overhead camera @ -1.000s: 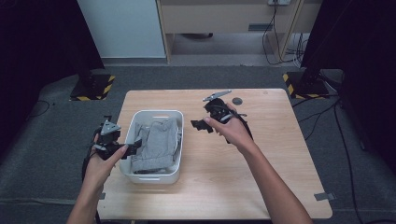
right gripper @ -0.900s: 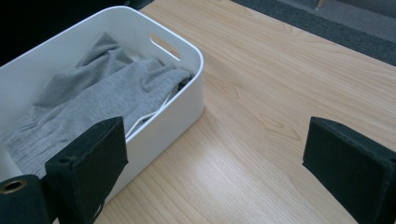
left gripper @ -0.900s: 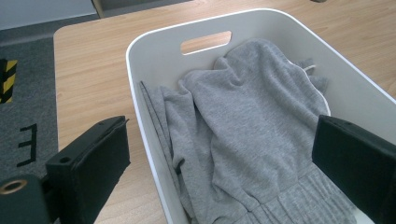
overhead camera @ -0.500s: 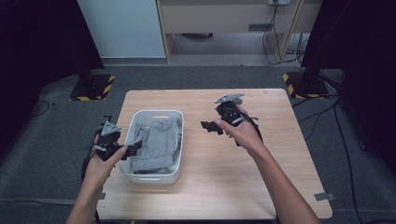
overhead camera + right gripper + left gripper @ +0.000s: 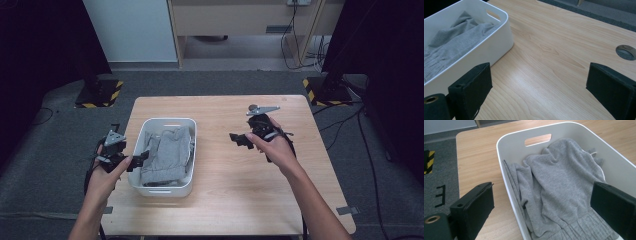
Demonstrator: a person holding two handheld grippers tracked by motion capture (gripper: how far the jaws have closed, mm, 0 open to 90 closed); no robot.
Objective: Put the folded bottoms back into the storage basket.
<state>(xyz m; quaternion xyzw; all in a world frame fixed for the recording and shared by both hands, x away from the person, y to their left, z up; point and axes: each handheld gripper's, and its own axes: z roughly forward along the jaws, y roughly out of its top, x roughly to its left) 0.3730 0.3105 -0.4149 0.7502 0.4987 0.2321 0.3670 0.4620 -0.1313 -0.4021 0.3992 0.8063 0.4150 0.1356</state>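
Grey cloth (image 5: 167, 152) lies bunched inside the white bin (image 5: 186, 187) at about eight o'clock on the wooden table (image 5: 235, 200). At the bin's nine o'clock side the left gripper (image 5: 137, 161) is held at the rim, its jaws spread wide, one outside the wall and one over the cloth. Toward three o'clock, well apart from the bin, the right gripper (image 5: 239, 139) hangs above bare wood with jaws spread and nothing between them. A round cable hole (image 5: 626, 52) sits near the table's one o'clock corner.
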